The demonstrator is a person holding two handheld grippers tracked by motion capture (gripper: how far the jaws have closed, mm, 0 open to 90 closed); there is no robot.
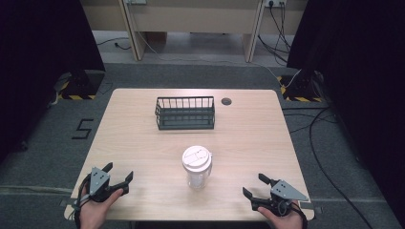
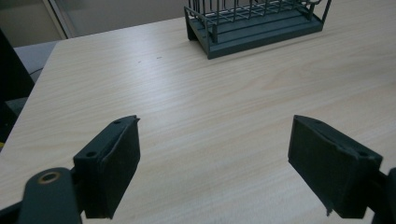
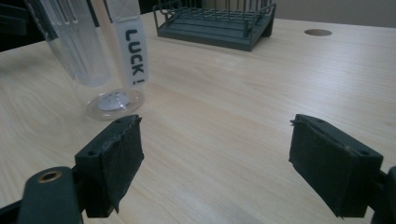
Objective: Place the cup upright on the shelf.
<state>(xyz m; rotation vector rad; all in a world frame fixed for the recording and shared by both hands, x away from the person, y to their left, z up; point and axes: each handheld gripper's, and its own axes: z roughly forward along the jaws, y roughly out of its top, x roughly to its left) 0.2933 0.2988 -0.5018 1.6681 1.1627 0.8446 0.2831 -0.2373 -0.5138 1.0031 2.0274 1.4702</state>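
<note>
A clear plastic cup with a white lid (image 1: 197, 164) stands upright near the middle of the table's front half; in the right gripper view the cup (image 3: 88, 51) is at the upper left, with a strap that reads "LUCK!". A dark wire basket (image 1: 185, 113) sits toward the back centre, and the basket (image 2: 254, 23) appears at the top of the left gripper view and, as the basket (image 3: 215, 21), in the right gripper view. My left gripper (image 1: 117, 174) rests open at the front left corner. My right gripper (image 1: 253, 185) is open at the front right, jaws wide apart with nothing between them.
A round cable hole (image 1: 226, 101) lies in the wooden tabletop (image 1: 143, 138) right of the basket. Bare wood stretches between the grippers and the basket. Cables run on the floor at the right; dark curtains flank both sides.
</note>
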